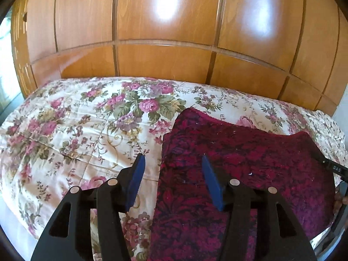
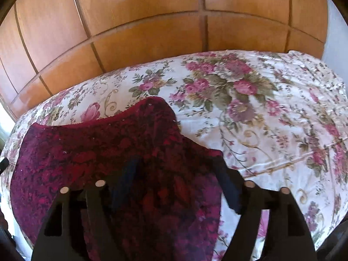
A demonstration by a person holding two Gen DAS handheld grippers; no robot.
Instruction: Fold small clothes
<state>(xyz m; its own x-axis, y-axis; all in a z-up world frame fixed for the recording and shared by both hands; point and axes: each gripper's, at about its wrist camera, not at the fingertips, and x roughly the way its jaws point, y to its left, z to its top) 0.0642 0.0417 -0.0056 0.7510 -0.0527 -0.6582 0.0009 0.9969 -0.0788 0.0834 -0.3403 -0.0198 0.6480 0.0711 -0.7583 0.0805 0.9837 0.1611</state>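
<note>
A dark red patterned garment (image 1: 250,152) lies flat on the floral bedspread (image 1: 76,130). In the left wrist view my left gripper (image 1: 173,163) stands open above the garment's left edge. Its blue pads (image 1: 136,180) are wide apart with nothing pinched between them. In the right wrist view the same garment (image 2: 97,148) fills the lower left. My right gripper (image 2: 175,165) hovers open over its right part, blurred. The cloth's right edge lies beneath the jaws, and the pads do not press on it.
Glossy wooden wardrobe panels (image 1: 165,61) rise directly behind the bed. The bedspread (image 2: 271,119) stretches bare to the right of the garment. Bright window light shows at the far left (image 1: 6,65). A black part of the other gripper (image 1: 335,167) pokes in at the right edge.
</note>
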